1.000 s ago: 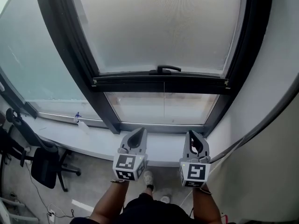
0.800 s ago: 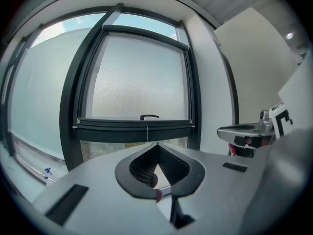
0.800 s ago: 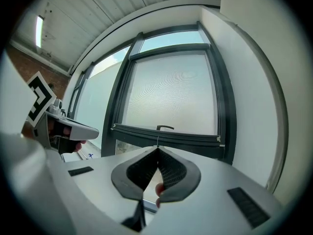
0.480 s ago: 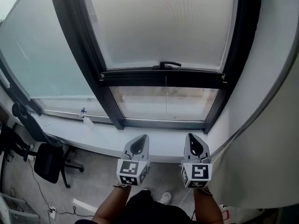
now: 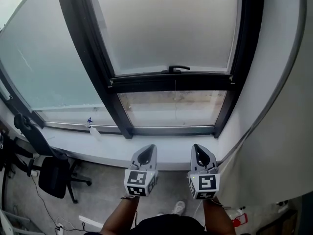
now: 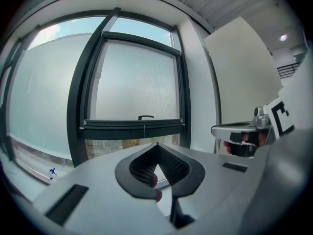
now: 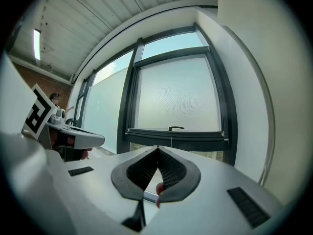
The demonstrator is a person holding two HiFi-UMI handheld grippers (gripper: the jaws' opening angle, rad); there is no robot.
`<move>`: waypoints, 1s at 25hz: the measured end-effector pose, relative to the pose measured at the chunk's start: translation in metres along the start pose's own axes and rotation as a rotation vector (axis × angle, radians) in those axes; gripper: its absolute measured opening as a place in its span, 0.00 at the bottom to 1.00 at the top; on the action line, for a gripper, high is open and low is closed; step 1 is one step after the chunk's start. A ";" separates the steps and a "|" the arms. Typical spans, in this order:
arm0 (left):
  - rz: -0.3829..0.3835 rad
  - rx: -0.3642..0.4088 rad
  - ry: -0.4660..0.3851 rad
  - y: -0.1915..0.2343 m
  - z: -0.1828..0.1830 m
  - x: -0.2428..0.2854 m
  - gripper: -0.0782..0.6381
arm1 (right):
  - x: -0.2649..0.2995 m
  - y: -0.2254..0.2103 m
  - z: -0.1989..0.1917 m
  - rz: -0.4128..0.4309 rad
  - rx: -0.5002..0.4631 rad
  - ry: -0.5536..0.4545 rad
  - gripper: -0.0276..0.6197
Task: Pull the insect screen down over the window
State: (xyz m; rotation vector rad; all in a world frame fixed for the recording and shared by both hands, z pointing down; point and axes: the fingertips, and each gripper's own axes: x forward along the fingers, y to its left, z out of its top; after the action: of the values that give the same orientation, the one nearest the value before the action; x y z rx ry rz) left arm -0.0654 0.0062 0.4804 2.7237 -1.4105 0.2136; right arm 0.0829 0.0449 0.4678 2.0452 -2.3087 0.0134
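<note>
Head view: the insect screen [image 5: 166, 28] is seen drawn most of the way down the window. Its bottom bar [image 5: 171, 82] sits short of the window sill [image 5: 112, 148], so a strip of bare glass [image 5: 171, 109] is left uncovered at the foot. The pull handle [image 5: 178, 68] is set mid-bar, far from both tools. The left gripper [image 5: 145, 152] and right gripper [image 5: 202, 153] are held side by side near the body, well apart from the bar and aimed at it; a line-up for the reach is judged.

Left gripper view: the jaws are seen pressed together with nothing between them, and the handle [image 6: 145, 117] is framed just above their tips.

Right gripper view: the jaws are likewise closed and empty, with the handle [image 7: 176, 128] centred above them. Closed tips are judged suited to hooking the handle or pressing the bar down.
</note>
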 end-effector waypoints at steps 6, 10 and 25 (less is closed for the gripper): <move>-0.024 -0.009 0.000 0.000 -0.010 -0.033 0.11 | -0.020 0.035 -0.002 0.021 -0.005 0.017 0.05; -0.026 -0.017 0.012 0.003 -0.021 -0.057 0.11 | -0.037 0.050 -0.007 0.001 -0.032 0.031 0.05; -0.039 -0.026 0.018 0.016 -0.037 -0.097 0.11 | -0.057 0.096 -0.022 0.014 -0.024 0.079 0.05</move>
State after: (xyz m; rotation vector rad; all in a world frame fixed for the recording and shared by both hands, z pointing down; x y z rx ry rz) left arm -0.1376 0.0801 0.5019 2.7191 -1.3450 0.2155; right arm -0.0050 0.1141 0.4904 1.9795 -2.2658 0.0650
